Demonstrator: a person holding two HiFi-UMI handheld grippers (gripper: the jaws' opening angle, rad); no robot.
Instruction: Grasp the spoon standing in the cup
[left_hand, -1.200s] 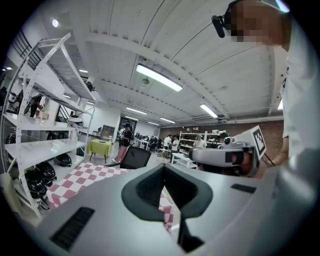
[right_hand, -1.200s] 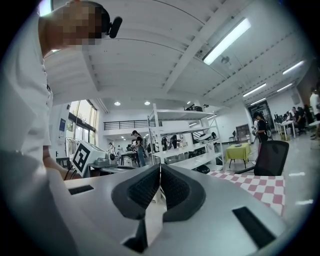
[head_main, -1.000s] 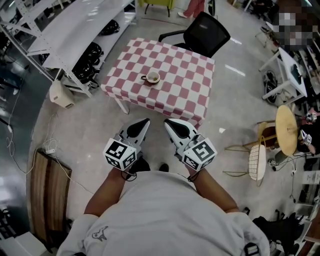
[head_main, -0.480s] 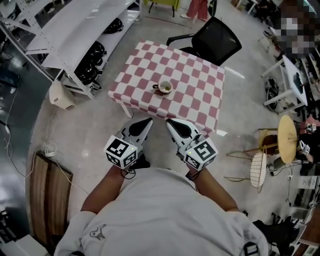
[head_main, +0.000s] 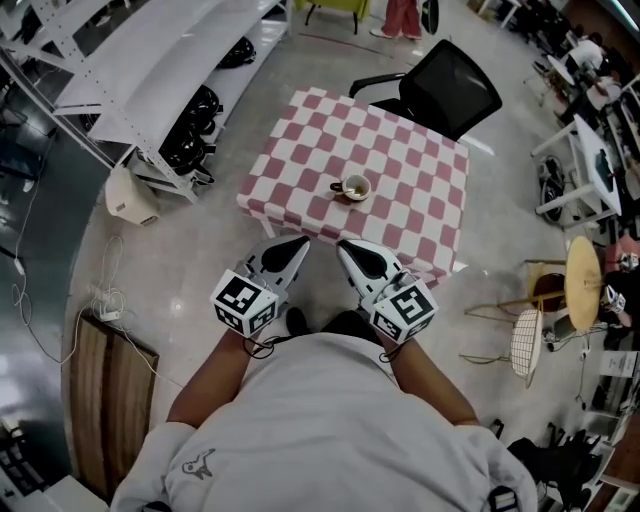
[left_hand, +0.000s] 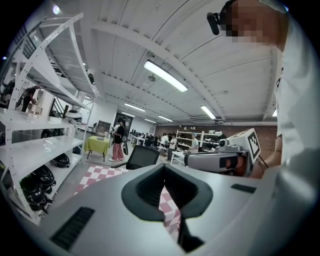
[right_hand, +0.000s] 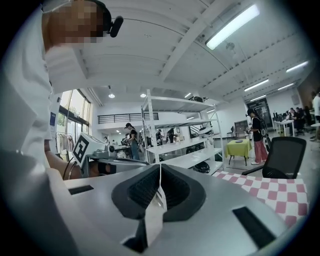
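A tabletop under a pink-and-white checked cloth (head_main: 400, 150) stood on a pale polished floor (head_main: 200, 270), between long white shelving (head_main: 130, 70) and a black office chair (head_main: 440, 85). Near its middle sat a small pale cup (head_main: 356, 187); the spoon in it was too small to make out. The left claw (head_main: 297, 244) and right claw (head_main: 343, 246) hovered short of the tabletop's near edge, each pressed closed on nothing.

Left claw (head_main: 293, 247) and right claw (head_main: 347, 248) sit abreast, jaws together.
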